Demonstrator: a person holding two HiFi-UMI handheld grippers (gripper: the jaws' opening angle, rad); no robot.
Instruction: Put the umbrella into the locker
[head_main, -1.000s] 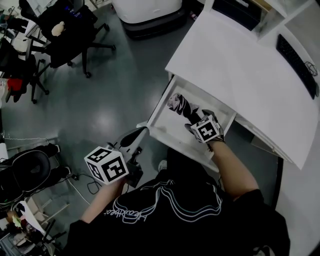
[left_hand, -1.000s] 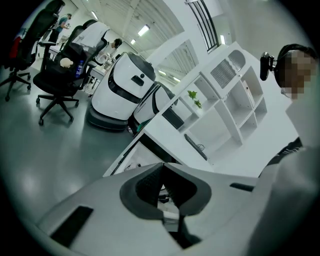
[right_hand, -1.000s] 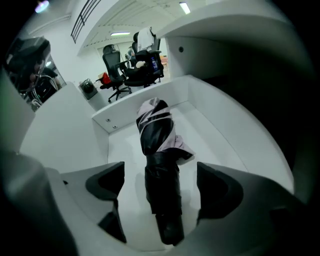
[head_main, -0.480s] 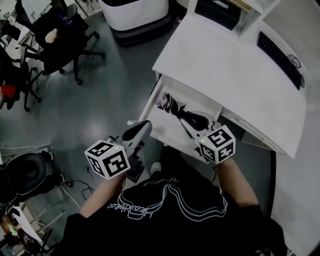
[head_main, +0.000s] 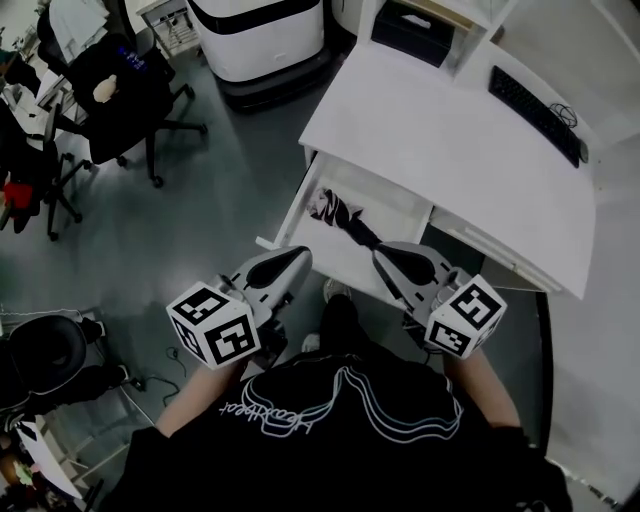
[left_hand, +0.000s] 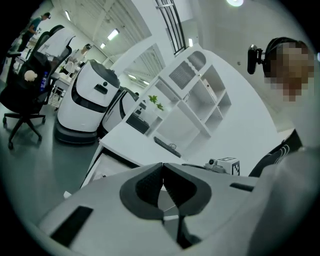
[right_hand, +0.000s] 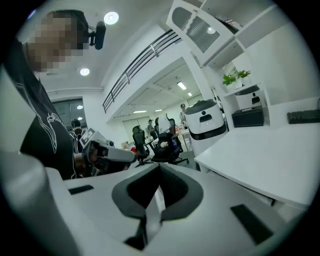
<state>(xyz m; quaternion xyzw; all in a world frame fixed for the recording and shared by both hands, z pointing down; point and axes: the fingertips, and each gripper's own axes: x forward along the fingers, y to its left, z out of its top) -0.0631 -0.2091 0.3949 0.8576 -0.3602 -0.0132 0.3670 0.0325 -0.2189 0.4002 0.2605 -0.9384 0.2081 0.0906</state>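
Observation:
A folded umbrella (head_main: 338, 213), dark with a pale patterned end, lies inside the open white drawer (head_main: 293, 212) under the desk. Nothing touches it. My right gripper (head_main: 381, 256) hangs above the drawer's near edge, raised clear of the umbrella, its jaws shut on nothing (right_hand: 159, 168). My left gripper (head_main: 301, 256) is held just left of it, over the drawer's near left corner, also shut and empty (left_hand: 163, 167). The left gripper view shows the drawer (left_hand: 104, 166) below and the right gripper's marker cube (left_hand: 228, 164) beside it.
The white desk top (head_main: 450, 130) carries a black keyboard (head_main: 535, 100) at the far right and a dark box (head_main: 413, 24) at the back. A white wheeled machine (head_main: 260, 30) stands beyond the drawer. Black office chairs (head_main: 125, 90) and floor cables (head_main: 150, 355) are at the left.
The right gripper has let go of the umbrella, lifted out of the drawer toward me, and its jaws have shut. The left gripper has risen and moved closer to the drawer.

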